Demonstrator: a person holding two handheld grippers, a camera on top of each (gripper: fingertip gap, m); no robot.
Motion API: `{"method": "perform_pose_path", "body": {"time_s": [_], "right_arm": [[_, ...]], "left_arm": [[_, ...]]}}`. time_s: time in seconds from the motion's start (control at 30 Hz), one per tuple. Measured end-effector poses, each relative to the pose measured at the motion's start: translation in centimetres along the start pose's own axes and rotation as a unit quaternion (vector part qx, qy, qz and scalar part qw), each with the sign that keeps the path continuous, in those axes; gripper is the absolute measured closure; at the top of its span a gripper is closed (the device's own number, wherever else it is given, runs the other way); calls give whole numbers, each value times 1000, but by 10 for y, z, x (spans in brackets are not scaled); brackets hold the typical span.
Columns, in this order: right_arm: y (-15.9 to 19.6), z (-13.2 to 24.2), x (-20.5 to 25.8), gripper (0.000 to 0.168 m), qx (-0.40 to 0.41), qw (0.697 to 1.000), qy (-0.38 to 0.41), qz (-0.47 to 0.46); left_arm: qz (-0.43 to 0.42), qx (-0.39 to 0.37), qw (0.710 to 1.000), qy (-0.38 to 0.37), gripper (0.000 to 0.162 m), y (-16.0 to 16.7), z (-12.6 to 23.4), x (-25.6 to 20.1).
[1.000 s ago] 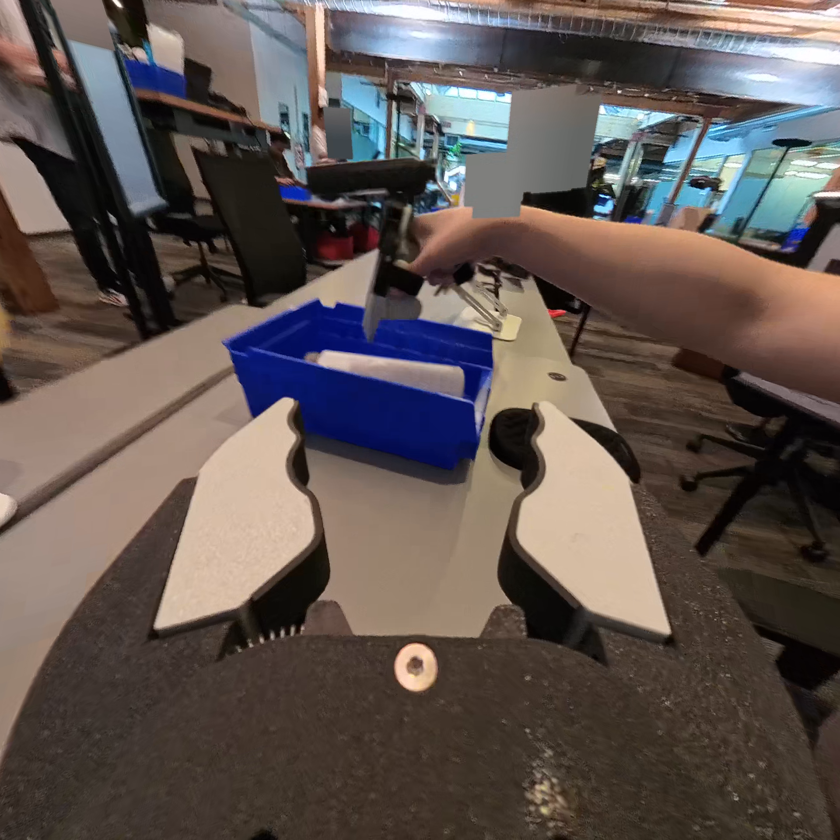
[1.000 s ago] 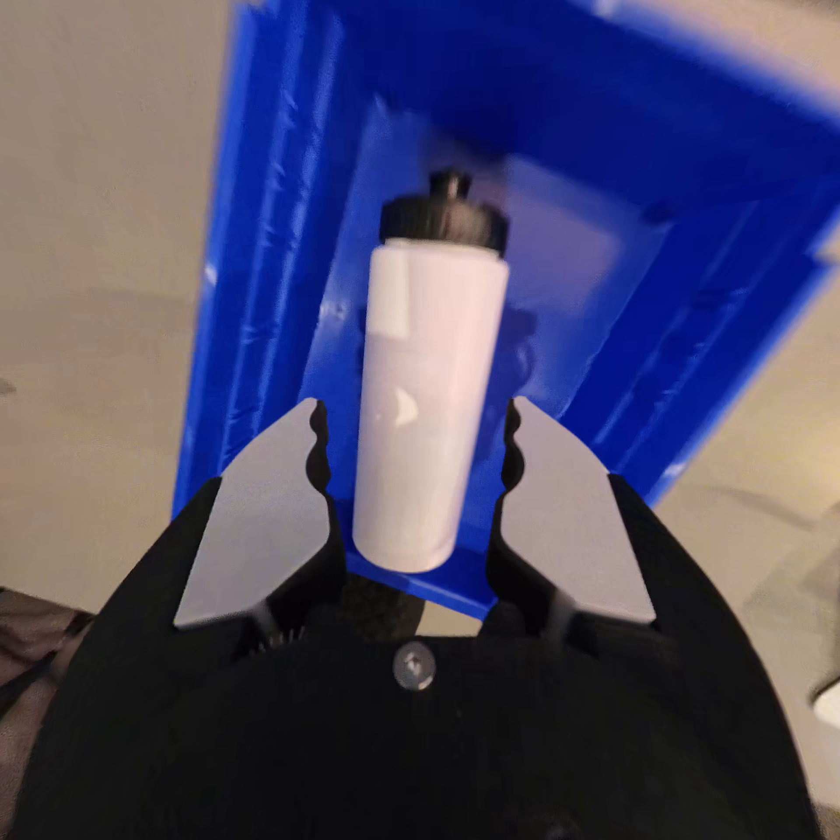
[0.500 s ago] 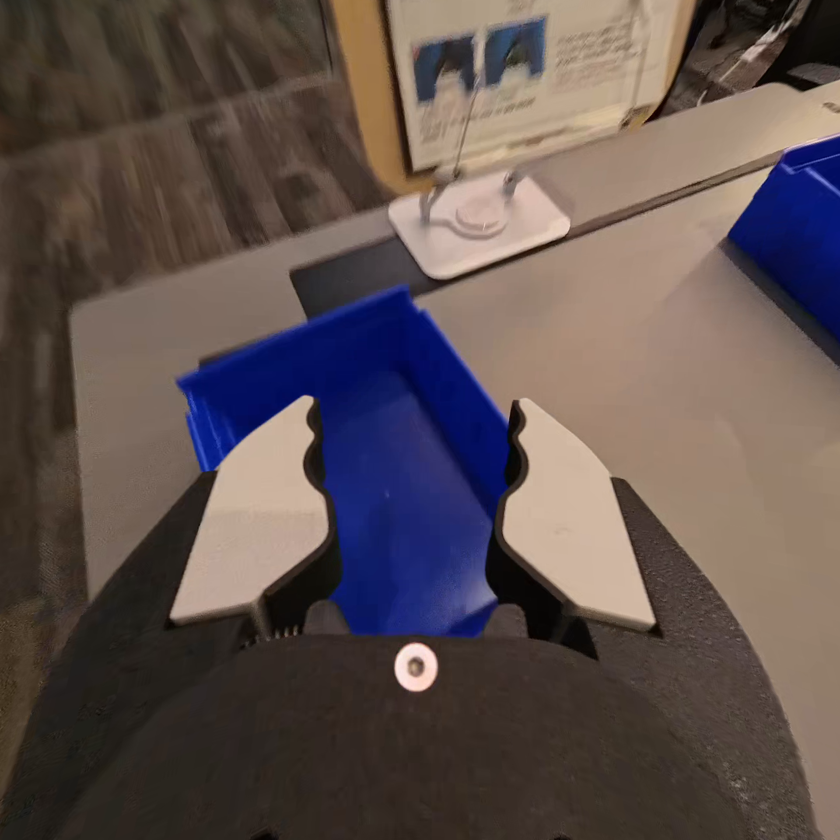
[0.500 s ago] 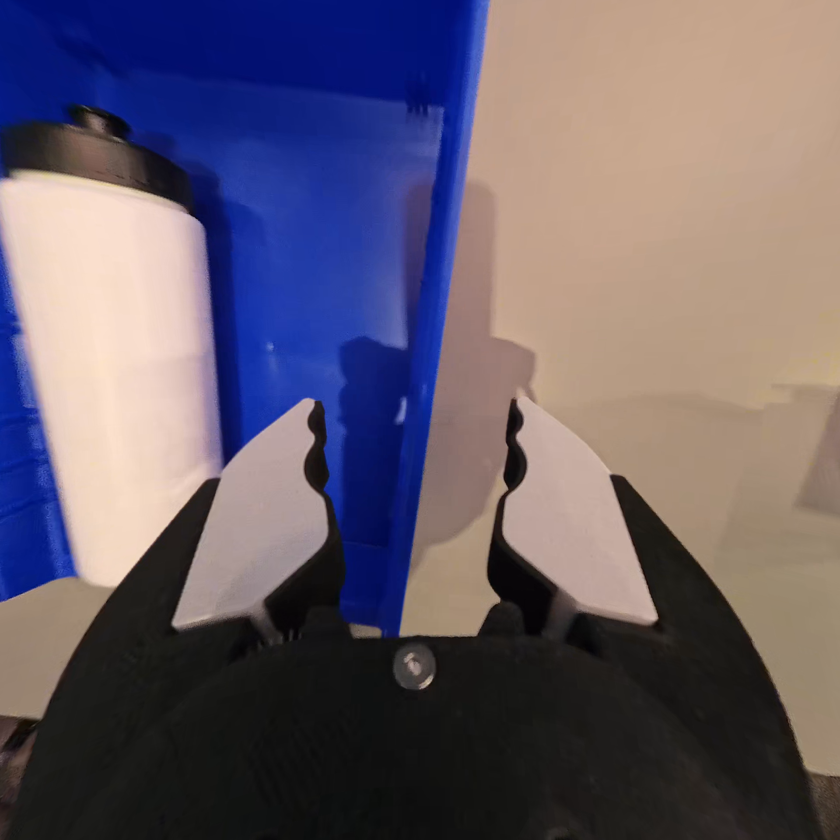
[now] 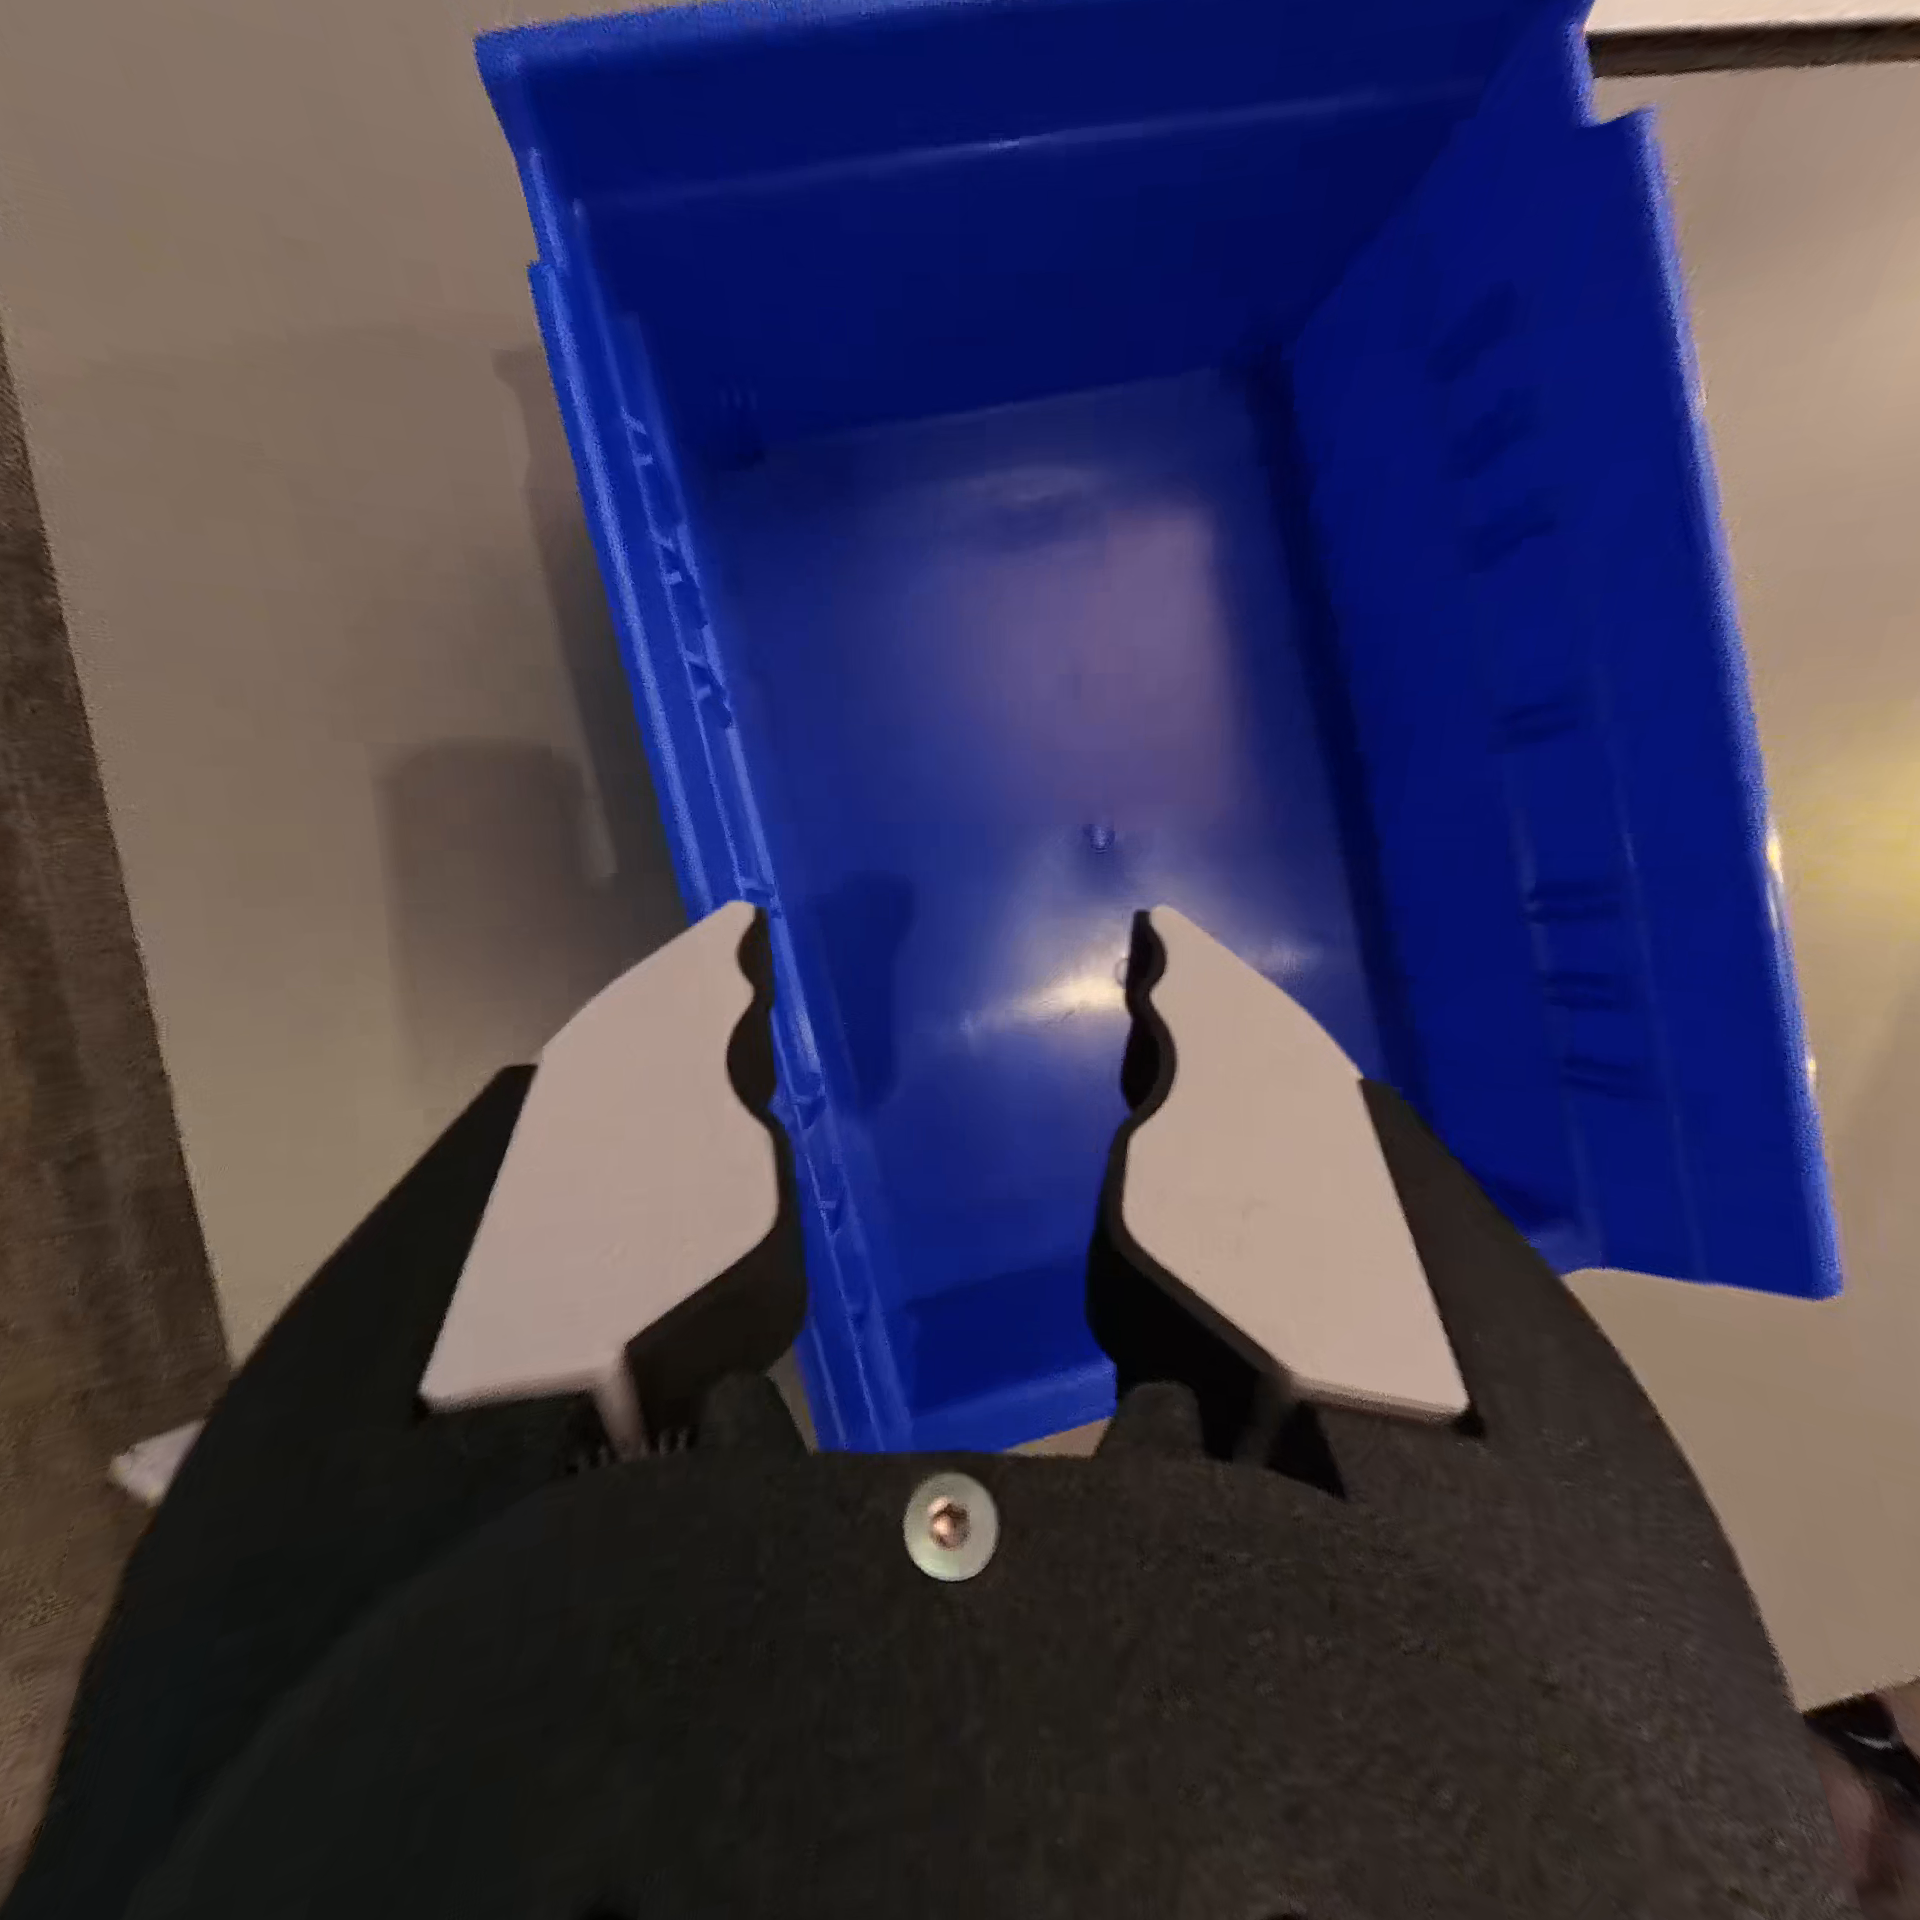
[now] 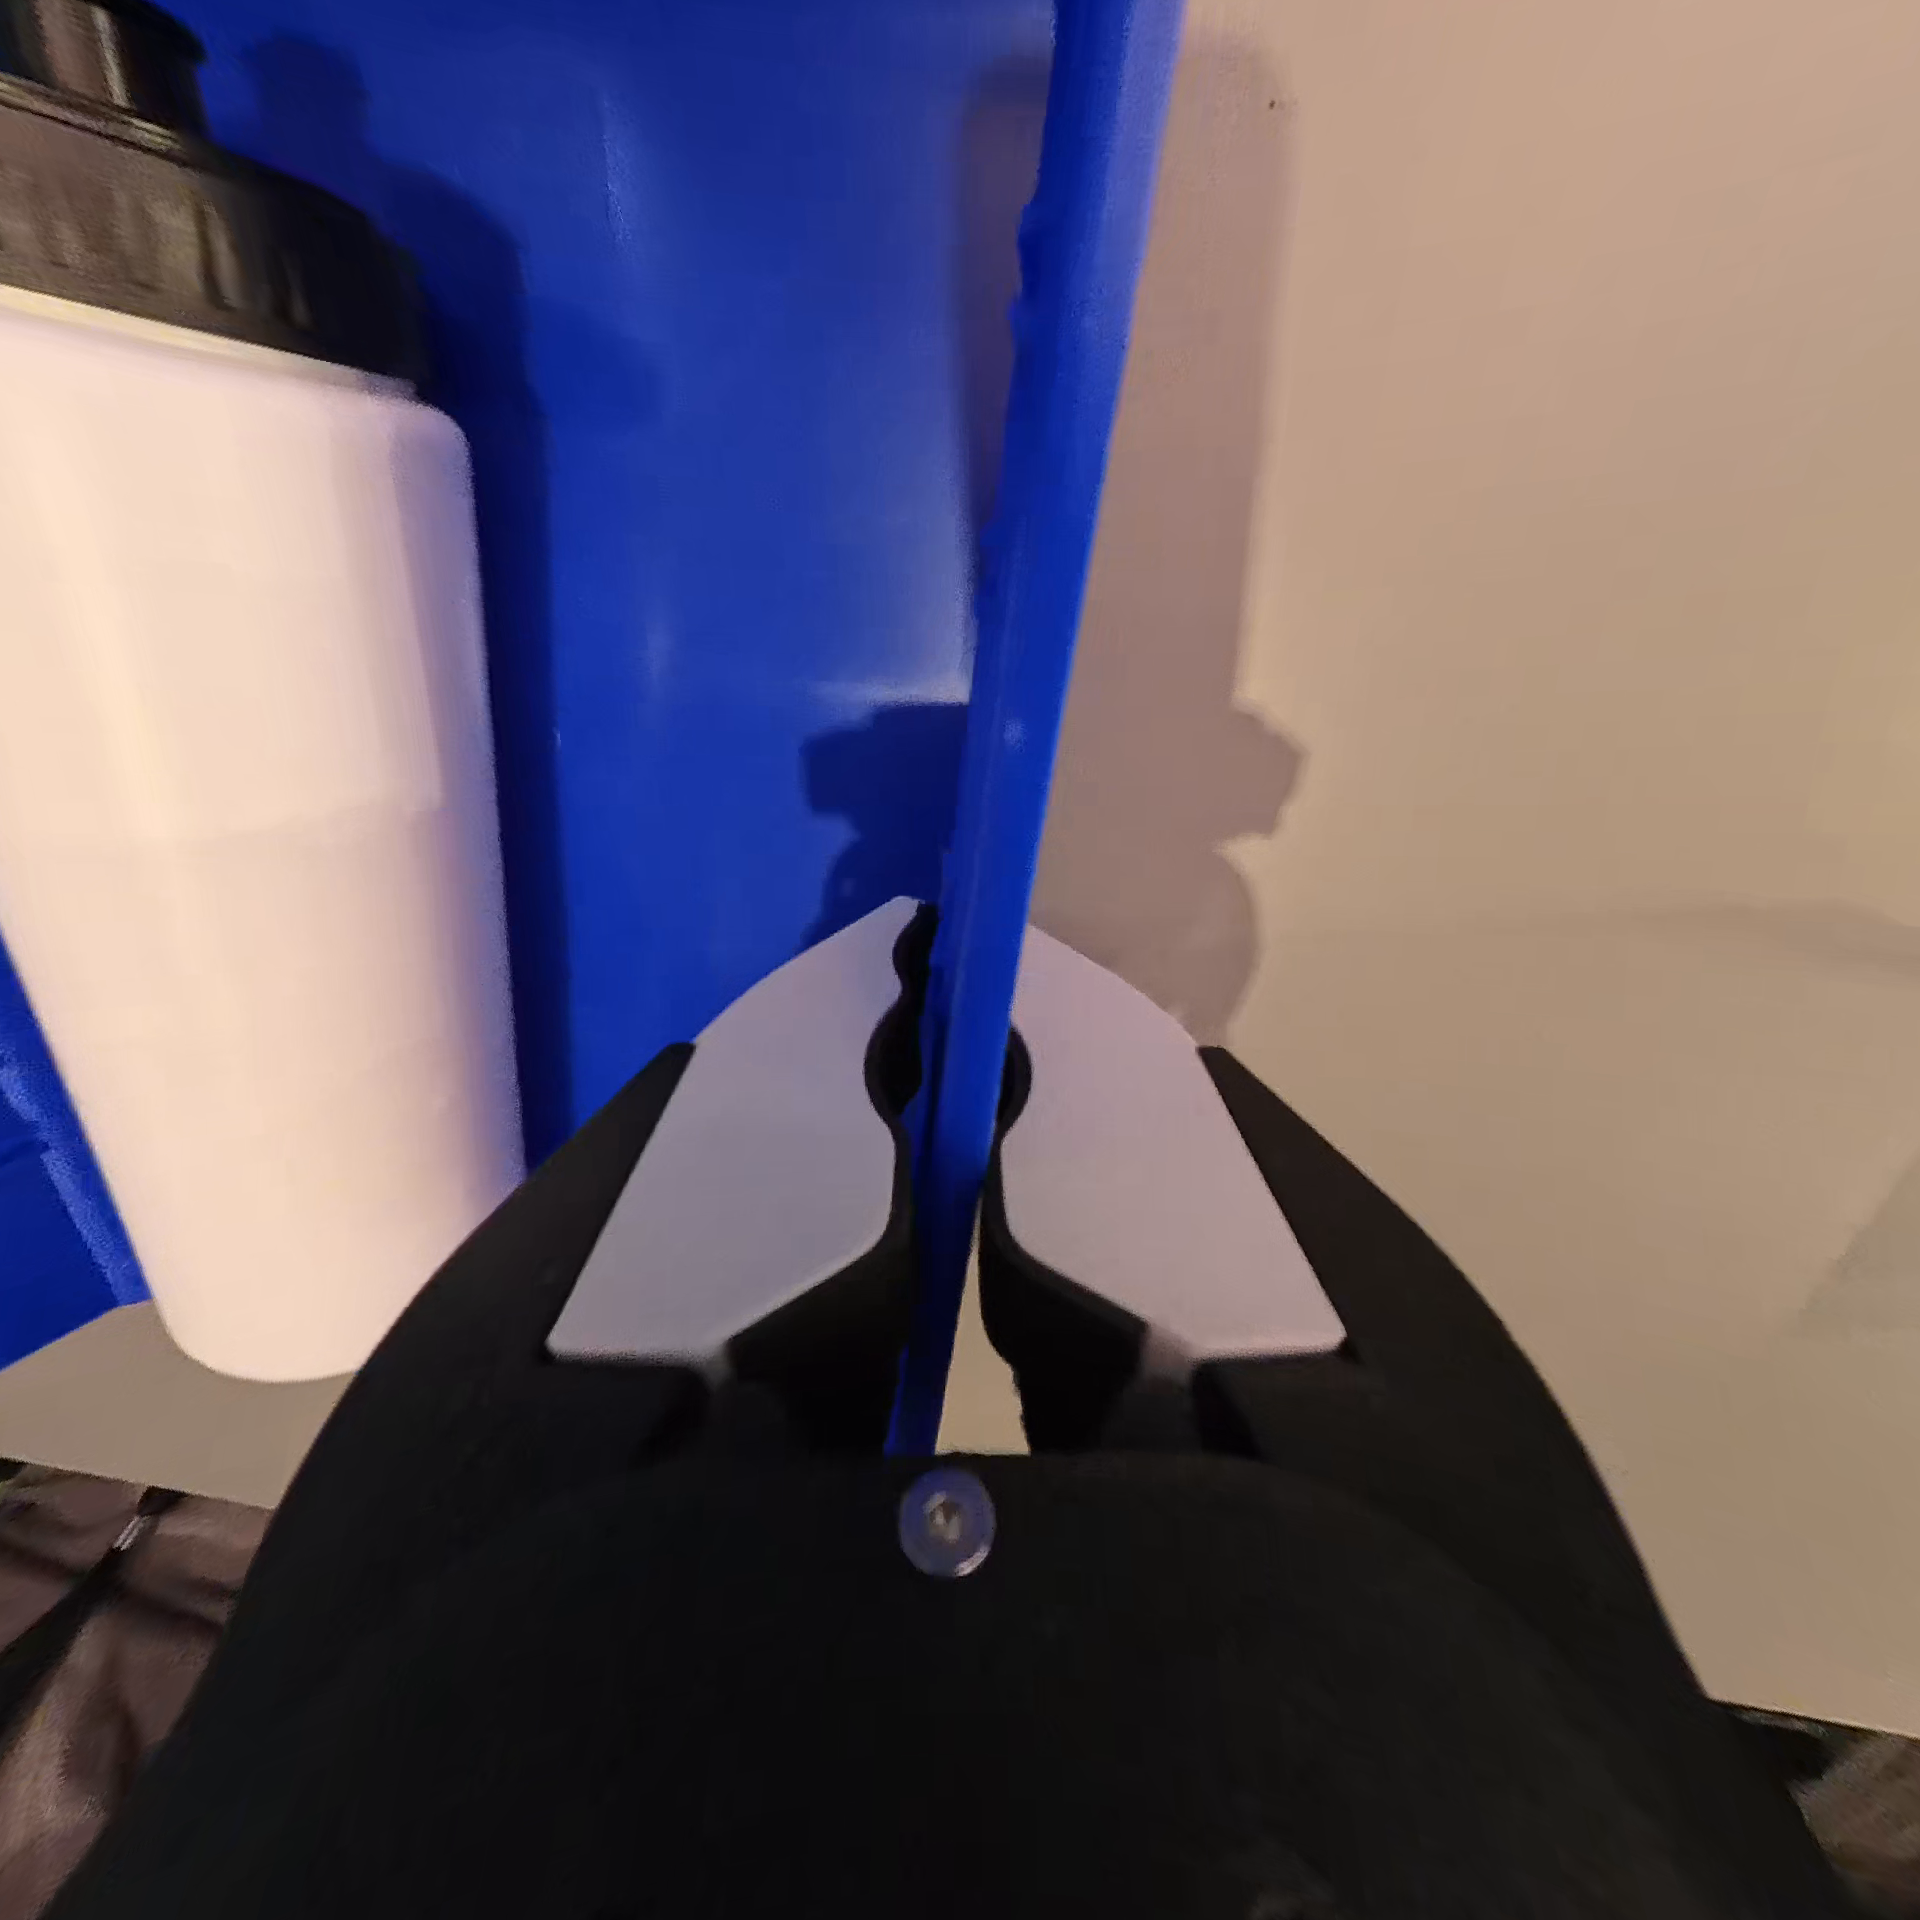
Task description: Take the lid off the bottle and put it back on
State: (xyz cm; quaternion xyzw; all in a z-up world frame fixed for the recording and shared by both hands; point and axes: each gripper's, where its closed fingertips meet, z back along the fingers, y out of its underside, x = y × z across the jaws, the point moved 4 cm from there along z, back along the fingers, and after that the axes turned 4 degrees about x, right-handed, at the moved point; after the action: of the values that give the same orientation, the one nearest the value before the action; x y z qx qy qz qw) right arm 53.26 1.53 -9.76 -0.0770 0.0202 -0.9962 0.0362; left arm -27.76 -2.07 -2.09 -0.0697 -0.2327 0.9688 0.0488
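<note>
Right gripper (image 6: 961,920): half a second ago spread astride the side wall of the bottle's blue bin (image 6: 1049,520); now clamped onto that wall.
Left gripper (image 5: 945,920): wide open, holding nothing, now straddling the left wall of a second, empty blue bin (image 5: 1507,727).
White bottle (image 6: 239,779): lying in the gripped bin, black lid (image 6: 187,239) on, untouched.
Grey table (image 6: 1558,623): beyond.
Judgement: bin positioning only; unscrewing not begun.
</note>
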Motion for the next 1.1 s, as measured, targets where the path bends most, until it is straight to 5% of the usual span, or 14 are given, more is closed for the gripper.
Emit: {"method": "perform_pose_path", "body": {"time_s": [0.13, 0.23, 0.3, 0.4, 0.5, 0.67, 0.73, 1.1], "right_arm": [[1, 0, 1, 159, 6, 1000, 7, 10], [2, 0, 2, 160, 7, 1000, 5, 10], [2, 0, 2, 160, 6, 1000, 5, 10], [3, 0, 3, 160, 5, 1000, 8, 12], [5, 0, 5, 159, 5, 1000, 8, 16], [9, -1, 13, 159, 9, 1000, 4, 22], [10, -2, 19, 159, 12, 1000, 3, 22], [7, -16, 112, 160, 35, 999, -3, 41]], "left_arm": [[14, 9, 1000, 10, 99, 2, 3, 1], [3, -61, 998, 6, 100, -9, 29, -3], [12, -83, 995, -59, 96, -8, 43, 9], [28, -23, 992, -122, 88, 10, 34, 31], [67, 43, 996, -49, 99, 22, 1, 37], [60, 115, 991, 13, 150, 37, -28, 34], [42, 127, 991, -11, 157, 37, -32, 35], [-82, 195, 976, -52, 149, 21, -51, -40]]}}
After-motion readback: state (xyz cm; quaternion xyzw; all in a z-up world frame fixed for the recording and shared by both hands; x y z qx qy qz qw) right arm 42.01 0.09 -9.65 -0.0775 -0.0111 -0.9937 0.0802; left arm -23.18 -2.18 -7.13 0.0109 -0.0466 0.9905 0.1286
